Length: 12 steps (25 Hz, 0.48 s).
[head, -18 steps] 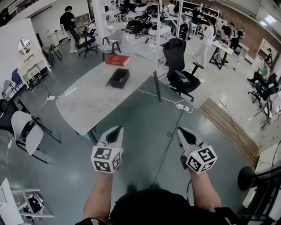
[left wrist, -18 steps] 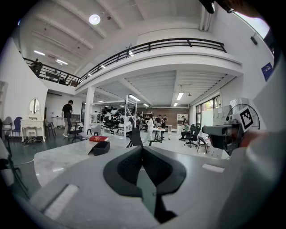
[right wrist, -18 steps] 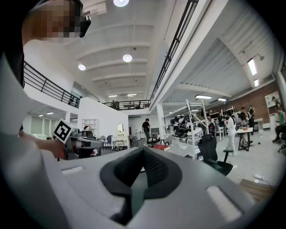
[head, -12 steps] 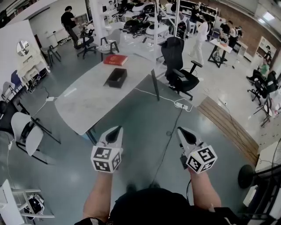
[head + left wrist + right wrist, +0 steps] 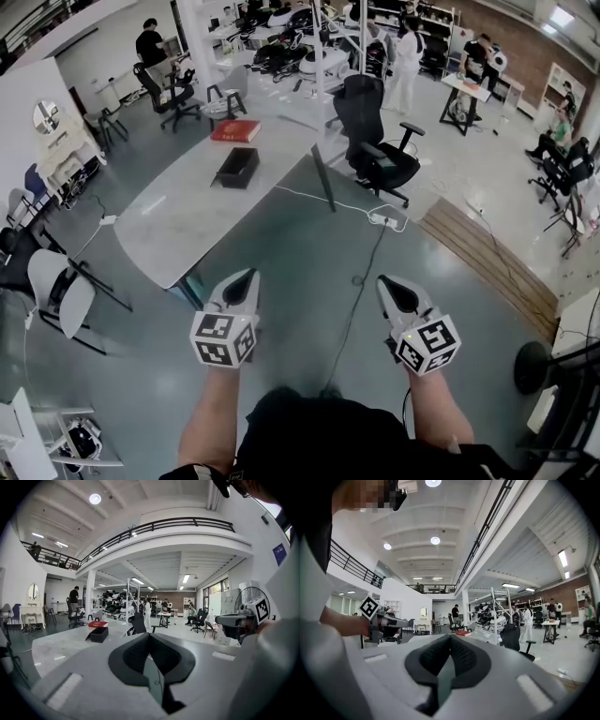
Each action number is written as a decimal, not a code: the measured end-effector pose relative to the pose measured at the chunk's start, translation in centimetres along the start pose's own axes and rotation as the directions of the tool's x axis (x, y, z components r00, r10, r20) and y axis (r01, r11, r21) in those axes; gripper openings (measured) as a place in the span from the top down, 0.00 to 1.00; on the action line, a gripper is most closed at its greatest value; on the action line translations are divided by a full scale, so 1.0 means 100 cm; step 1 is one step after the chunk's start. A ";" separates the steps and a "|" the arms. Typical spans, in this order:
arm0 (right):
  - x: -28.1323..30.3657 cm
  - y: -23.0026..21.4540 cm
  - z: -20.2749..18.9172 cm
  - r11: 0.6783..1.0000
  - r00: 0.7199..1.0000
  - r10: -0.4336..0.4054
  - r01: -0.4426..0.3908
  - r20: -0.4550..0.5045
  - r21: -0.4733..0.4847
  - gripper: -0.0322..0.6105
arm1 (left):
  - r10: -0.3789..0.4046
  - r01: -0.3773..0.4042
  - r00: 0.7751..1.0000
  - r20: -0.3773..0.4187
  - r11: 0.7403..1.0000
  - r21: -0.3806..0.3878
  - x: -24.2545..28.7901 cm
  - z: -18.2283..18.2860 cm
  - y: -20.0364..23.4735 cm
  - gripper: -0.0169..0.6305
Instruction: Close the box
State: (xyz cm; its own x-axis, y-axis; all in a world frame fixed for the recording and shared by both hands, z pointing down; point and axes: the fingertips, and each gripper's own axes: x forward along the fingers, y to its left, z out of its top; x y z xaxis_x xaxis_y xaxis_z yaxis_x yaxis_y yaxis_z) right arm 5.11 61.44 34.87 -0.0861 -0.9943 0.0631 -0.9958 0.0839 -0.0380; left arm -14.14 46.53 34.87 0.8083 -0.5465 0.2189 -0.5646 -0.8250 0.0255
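A black box (image 5: 237,167) lies far ahead on the pale marble table (image 5: 178,225), its top seemingly open, with a red box (image 5: 235,131) just beyond it. The left gripper view shows both, the black box (image 5: 99,634) and the red box (image 5: 98,624), small and distant. My left gripper (image 5: 247,277) and right gripper (image 5: 385,283) hover side by side over the floor, well short of the table. Both are shut with nothing between the jaws. In the right gripper view only the red box (image 5: 463,633) shows.
A black office chair (image 5: 373,150) stands right of the table, and a cable (image 5: 361,281) runs across the floor between my grippers. White chairs (image 5: 58,291) stand at the left. People work at benches in the back of the hall.
The head view has shifted a little: table and boxes slid slightly left, and the chair sits lower in frame. Both grippers keep their places and stay shut.
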 end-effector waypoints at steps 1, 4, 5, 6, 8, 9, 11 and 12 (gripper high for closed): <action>-0.006 -0.001 -0.002 1.000 1.000 0.009 -0.009 0.001 0.003 0.95 | -0.001 0.001 1.000 -0.002 1.000 -0.002 0.000 -0.001 -0.006 0.98; -0.020 -0.004 -0.009 0.998 0.999 0.039 -0.040 0.015 0.046 0.95 | -0.008 0.008 1.000 -0.014 1.000 0.001 0.002 -0.007 -0.023 0.98; -0.023 -0.006 -0.012 0.997 0.999 0.042 -0.043 0.015 0.060 0.95 | -0.012 0.012 1.000 -0.017 1.000 0.001 0.004 -0.009 -0.026 0.98; -0.024 -0.008 -0.014 0.997 0.999 0.041 -0.042 0.012 0.070 0.95 | -0.015 0.015 1.000 -0.019 1.000 -0.001 0.006 -0.010 -0.029 0.98; -0.026 -0.013 -0.019 0.996 0.999 0.035 -0.035 -0.001 0.085 0.95 | -0.021 0.021 1.000 -0.019 1.000 -0.004 0.011 -0.010 -0.033 0.98; -0.025 -0.015 -0.021 0.995 0.999 0.033 -0.032 -0.007 0.093 0.95 | -0.025 0.025 0.999 -0.019 1.000 -0.005 0.014 -0.009 -0.033 0.98; -0.021 -0.020 -0.023 0.994 0.999 0.030 -0.029 -0.015 0.107 0.95 | -0.032 0.032 0.999 -0.020 0.999 -0.009 0.020 -0.008 -0.032 0.98; -0.018 -0.022 -0.024 0.993 0.999 0.031 -0.028 -0.019 0.112 0.95 | -0.033 0.032 0.999 -0.021 0.999 -0.012 0.024 -0.009 -0.029 0.98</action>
State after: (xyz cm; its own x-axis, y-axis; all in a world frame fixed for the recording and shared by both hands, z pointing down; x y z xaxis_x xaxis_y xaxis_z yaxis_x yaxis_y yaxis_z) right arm 7.33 63.22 37.27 -0.1172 -0.9898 0.0809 -0.9830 0.1040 -0.1515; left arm -10.71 47.78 36.21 0.8226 -0.5162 0.2384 -0.5402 -0.8404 0.0443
